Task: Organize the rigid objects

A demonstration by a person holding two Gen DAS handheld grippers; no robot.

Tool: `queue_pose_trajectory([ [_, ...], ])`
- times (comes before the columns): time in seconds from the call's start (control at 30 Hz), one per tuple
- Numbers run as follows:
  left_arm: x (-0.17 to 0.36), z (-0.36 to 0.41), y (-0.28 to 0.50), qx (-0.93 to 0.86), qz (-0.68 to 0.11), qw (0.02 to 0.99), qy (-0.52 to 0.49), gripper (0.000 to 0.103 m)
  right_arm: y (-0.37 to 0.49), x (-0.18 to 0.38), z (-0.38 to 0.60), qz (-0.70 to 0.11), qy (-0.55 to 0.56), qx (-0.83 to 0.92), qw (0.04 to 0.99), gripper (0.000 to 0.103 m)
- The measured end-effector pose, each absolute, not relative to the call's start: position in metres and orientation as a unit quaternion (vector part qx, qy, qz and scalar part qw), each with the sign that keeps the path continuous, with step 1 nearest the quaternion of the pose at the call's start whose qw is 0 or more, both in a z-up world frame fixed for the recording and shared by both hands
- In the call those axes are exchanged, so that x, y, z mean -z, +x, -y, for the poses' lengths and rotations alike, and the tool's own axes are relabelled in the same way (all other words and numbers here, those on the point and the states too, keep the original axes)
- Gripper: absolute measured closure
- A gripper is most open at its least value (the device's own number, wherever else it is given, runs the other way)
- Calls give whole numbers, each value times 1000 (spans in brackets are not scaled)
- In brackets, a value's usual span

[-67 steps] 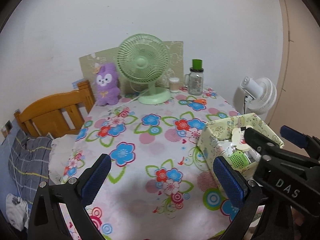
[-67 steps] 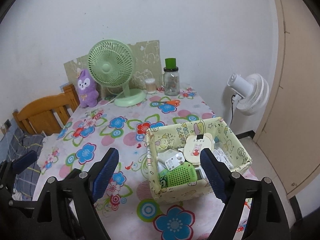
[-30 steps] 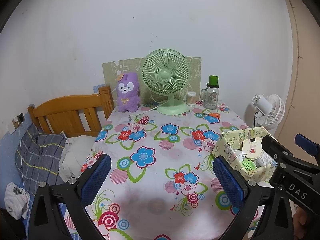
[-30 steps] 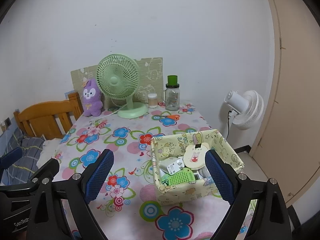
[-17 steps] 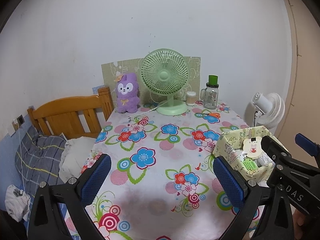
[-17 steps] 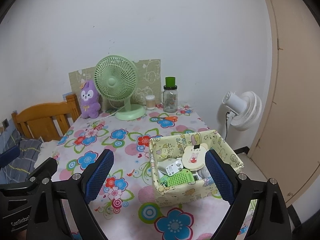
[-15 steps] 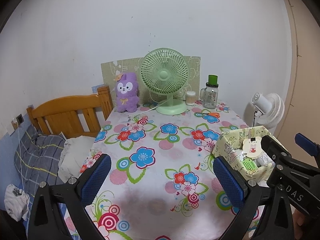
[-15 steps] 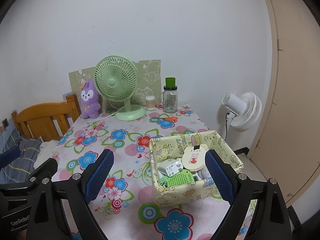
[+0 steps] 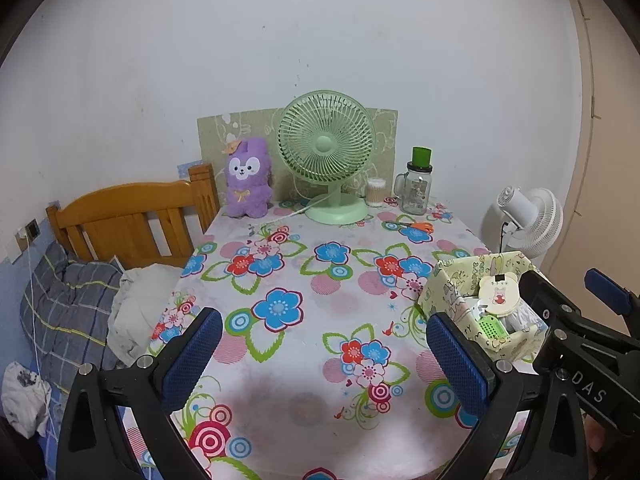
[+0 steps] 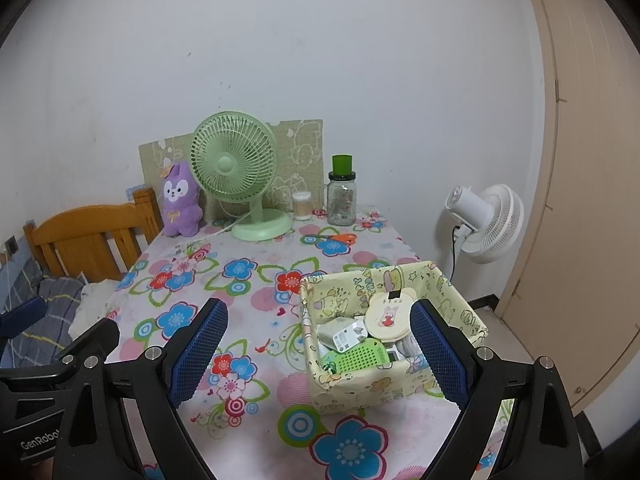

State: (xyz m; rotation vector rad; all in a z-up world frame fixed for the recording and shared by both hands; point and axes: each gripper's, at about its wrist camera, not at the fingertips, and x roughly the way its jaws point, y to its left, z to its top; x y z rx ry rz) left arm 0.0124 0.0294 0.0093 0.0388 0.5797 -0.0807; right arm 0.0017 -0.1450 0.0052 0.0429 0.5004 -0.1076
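Since the box (image 10: 394, 334) sits near-right on the counter (image 10: 256, 280), the right hand-held gripper (image 10: 318, 354), gaping and empty, is closer; the left hand-held gripper (image 9: 322, 354) gapes empty too.

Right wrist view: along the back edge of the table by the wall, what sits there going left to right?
Purple plush toy → green desk fan → small jar of cotton swabs → glass jar with green lid. Past the table's edge, the white floor fan comes last.
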Motion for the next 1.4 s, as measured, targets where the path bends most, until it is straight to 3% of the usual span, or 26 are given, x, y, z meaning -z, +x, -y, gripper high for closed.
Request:
queue_pose_trajectory([
  [1.4,-6,-35,19,32,-280,959,25,0,5,0,137,-236,10,48,970,9],
])
